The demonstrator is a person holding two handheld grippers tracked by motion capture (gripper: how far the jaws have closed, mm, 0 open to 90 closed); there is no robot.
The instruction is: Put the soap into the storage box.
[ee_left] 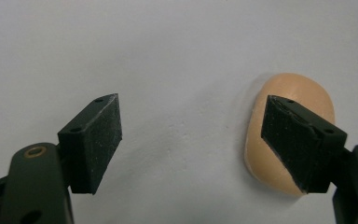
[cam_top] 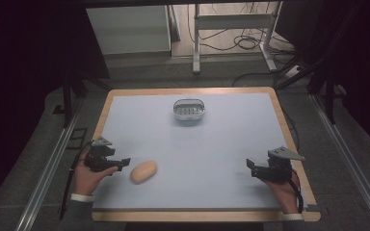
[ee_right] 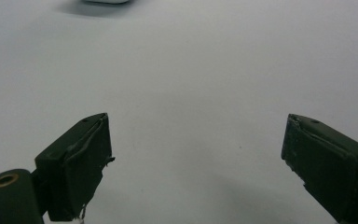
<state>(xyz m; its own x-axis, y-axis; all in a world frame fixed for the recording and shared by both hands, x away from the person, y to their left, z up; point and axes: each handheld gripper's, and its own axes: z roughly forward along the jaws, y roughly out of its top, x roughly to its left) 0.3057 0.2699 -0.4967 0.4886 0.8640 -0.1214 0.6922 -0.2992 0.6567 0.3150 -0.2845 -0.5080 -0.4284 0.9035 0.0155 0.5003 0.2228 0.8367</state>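
Now, nearest the front edge of the table (cam_top: 125,215), the left gripper (cam_top: 120,163) is seen low at the left side, its jaws spread wide with nothing held between them. Just beside it, off its tips, the tan oval object (cam_top: 143,171) lies flat on the pale surface, looking like a bread roll or a potato; which one cannot be told. In the left gripper view the same object (ee_left: 303,93) is partly covered by the right-hand jaw, while the gap between the jaws looks onto bare table. A poor line-up is to be judged from that: if the jaws were shut from here, the object would likely be clipped on one flank and nudged aside or rolled away, since its rounded body offers little to stop it. A squeeze taken too near one end could also let it be squirted out. Across the table, well apart, the right gripper (cam_top: 250,168) is held near the right edge, jaws likewise wide open and empty, with plain surface ahead of it in the right gripper view. Farther back, near the middle of the far side, a small oval metal basket (cam_top: 189,109) stands alone; should the object be meant for it, a long carry is implied, and a weak or off-centre hold could be lost on the way.
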